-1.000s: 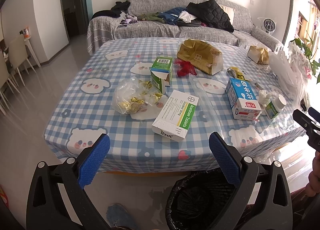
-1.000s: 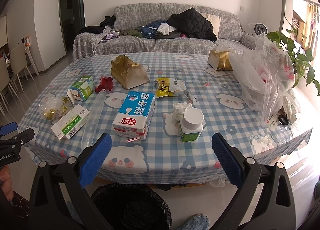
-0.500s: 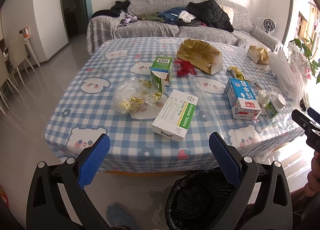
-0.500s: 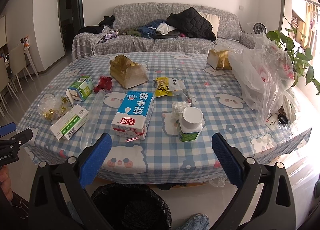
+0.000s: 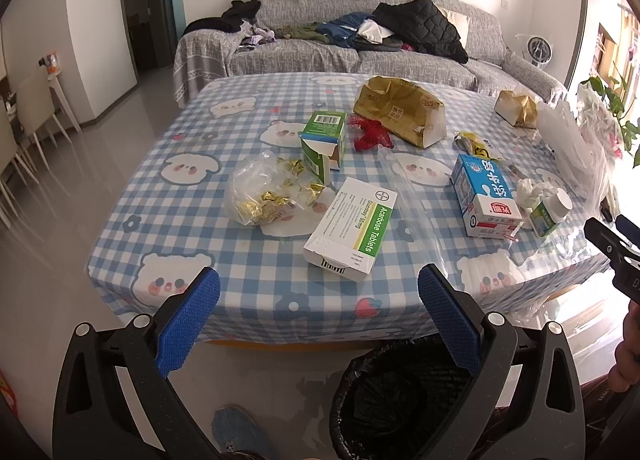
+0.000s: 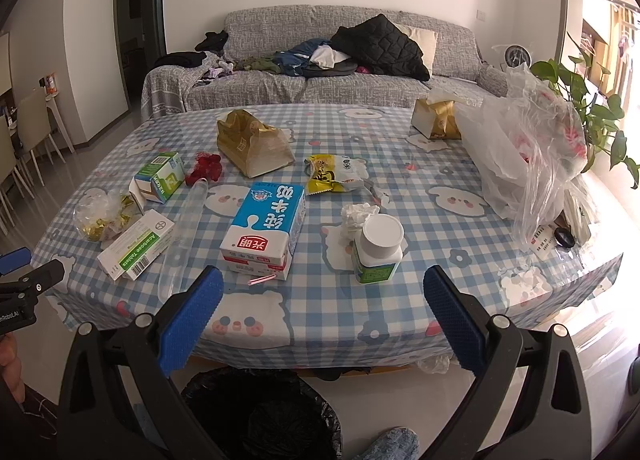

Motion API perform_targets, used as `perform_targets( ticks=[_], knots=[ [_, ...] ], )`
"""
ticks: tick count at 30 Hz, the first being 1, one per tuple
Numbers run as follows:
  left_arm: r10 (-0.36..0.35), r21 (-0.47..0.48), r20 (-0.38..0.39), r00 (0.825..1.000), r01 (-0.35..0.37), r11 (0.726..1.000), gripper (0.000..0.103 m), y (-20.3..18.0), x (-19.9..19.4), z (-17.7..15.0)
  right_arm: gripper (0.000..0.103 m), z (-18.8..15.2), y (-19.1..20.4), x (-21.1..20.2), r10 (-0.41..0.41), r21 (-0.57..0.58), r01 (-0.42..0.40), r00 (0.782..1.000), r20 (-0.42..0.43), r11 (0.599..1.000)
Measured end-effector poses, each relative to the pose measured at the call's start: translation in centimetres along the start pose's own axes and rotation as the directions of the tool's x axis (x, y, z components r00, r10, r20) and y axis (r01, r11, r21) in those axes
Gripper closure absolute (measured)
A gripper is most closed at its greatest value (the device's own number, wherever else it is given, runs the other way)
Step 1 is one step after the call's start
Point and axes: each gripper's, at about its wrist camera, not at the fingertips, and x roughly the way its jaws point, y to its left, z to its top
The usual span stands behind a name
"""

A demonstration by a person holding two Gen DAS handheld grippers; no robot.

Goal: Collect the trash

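Trash lies on a blue checked table [image 5: 168, 196]. A white tablet box [image 5: 352, 228] is nearest my left gripper [image 5: 318, 320], which is open and empty short of the table's front edge. A clear bag of gold wrappers [image 5: 264, 192] and an open green box [image 5: 322, 144] lie behind it. My right gripper [image 6: 324, 318] is open and empty in front of a blue milk carton [image 6: 266, 226] and a white-capped bottle [image 6: 378, 248] with a crumpled tissue [image 6: 356, 216]. A black-lined bin [image 5: 404, 396] stands on the floor below the edge; it also shows in the right wrist view [image 6: 260, 416].
A gold paper bag [image 6: 254, 146], red wrapper [image 6: 206, 168], yellow snack packet [image 6: 332, 176], clear plastic tube [image 6: 184, 236], tissue box [image 6: 434, 122] and large plastic bag [image 6: 528, 156] also sit on the table. A sofa [image 6: 320, 88] stands behind, chairs [image 5: 28, 128] to the left.
Both grippers have drifted very slightly; nothing on the table has moved and both stay open.
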Motion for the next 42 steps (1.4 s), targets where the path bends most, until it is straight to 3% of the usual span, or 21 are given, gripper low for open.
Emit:
perform_targets(
  ticks=[10, 19, 22, 33, 42],
  knots=[
    [0.003, 0.006, -0.025, 1.0, -0.003, 1.0, 0.006, -0.2, 1.7, 0.2, 0.007, 0.4, 0.7, 0.8, 0.009, -0.009, -0.009, 1.0, -0.011, 1.0],
    [-0.008, 0.008, -0.041, 0.999, 0.008, 1.0, 0.006, -1.0, 5.1, 1.7, 0.007, 2.3, 4.2, 5.0, 0.017, -0.061, -0.02, 0.998, -0.06, 0.998],
    [-0.039, 0.002, -0.056, 0.998, 0.039, 0.999, 0.006, -1.3, 6.6, 2.5, 0.007, 2.7, 4.5, 7.0, 0.036, -0.05, -0.042, 0.994, -0.102, 0.998],
    [-0.04, 0.006, -0.106, 0.994, 0.041, 0.999, 0.007, -1.7, 11.9, 3.7, 0.007, 4.2, 4.9, 12.5, 0.068, -0.006, -0.071, 0.979, -0.19, 0.997],
    [-0.038, 0.038, -0.136, 0.99, 0.043, 0.998, 0.01, -2.7, 13.6, 3.5, 0.008, 4.5, 5.9, 14.2, 0.069, 0.002, -0.07, 0.971, -0.231, 0.998]
  ],
)
